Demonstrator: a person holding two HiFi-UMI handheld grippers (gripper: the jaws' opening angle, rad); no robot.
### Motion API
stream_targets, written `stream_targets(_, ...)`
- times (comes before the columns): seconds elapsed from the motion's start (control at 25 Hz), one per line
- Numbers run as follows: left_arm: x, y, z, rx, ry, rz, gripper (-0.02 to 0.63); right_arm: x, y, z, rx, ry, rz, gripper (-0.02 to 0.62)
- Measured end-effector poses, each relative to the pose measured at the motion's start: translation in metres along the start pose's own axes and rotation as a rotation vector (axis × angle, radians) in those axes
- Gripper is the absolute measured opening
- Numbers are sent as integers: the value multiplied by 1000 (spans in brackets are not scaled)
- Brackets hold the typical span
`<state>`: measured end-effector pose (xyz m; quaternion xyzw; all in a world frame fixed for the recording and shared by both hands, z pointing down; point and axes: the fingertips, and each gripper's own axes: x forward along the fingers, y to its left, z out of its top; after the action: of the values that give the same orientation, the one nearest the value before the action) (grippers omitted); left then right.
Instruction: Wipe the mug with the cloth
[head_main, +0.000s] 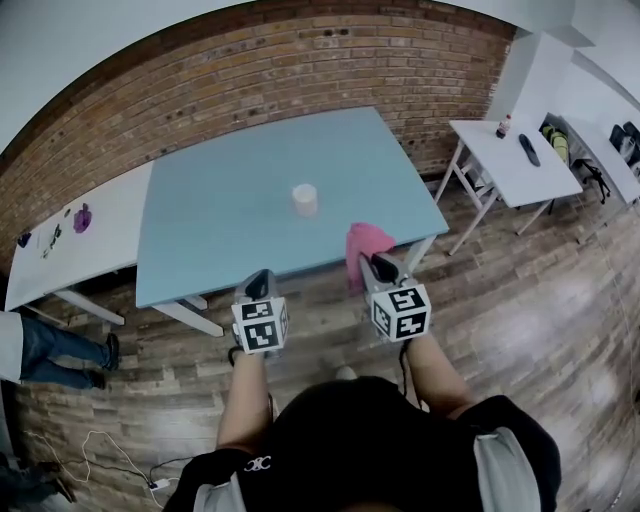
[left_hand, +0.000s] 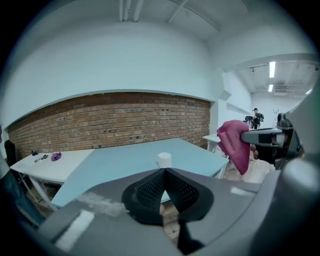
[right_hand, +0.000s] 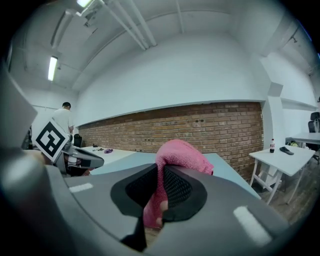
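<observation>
A brick wall (head_main: 300, 60) backs a pale blue desk (head_main: 200, 240) on a wooden floor. A white mug (head_main: 305, 199) stands upright near the desk's middle. Both grippers are held short of the near edge. The left gripper (head_main: 262, 276) has its jaws together on nothing. The right gripper (head_main: 380, 263) is clamped on a pink cloth (head_main: 365, 243), which hangs from its jaws.

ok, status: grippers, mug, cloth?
Left gripper shut, empty. Right gripper shut on pink fuzzy cloth. Small white mug upright on blue table, untouched. Nothing in the way.
</observation>
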<state>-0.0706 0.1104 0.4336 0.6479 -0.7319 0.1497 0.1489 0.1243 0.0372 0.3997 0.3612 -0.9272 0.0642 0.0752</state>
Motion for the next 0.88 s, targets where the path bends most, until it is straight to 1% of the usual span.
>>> stream_targets(0.2,17,-3,-2,-10,10,34,6,25,-22,-12,11,53,54,34)
stream_targets(0.4,36,15,-25,-45,93,84,6,52,-20,-17,7,84,99,34)
stream_targets(0.48,45,19,-29,-52,106,77,6,62,-21,-23,11,103,103,34)
stream_targets(0.6,62,22,-26,-56,100,52,6,78,-26,-29,16,123,93,34)
stream_targets(0.76,94,31,-21,-63,107,12,6,99,-36,-36,20,159,60,34)
stream_targets(0.88,120,43,-15,-71,107,-4,6,119,-46,-45,14,199,39,34)
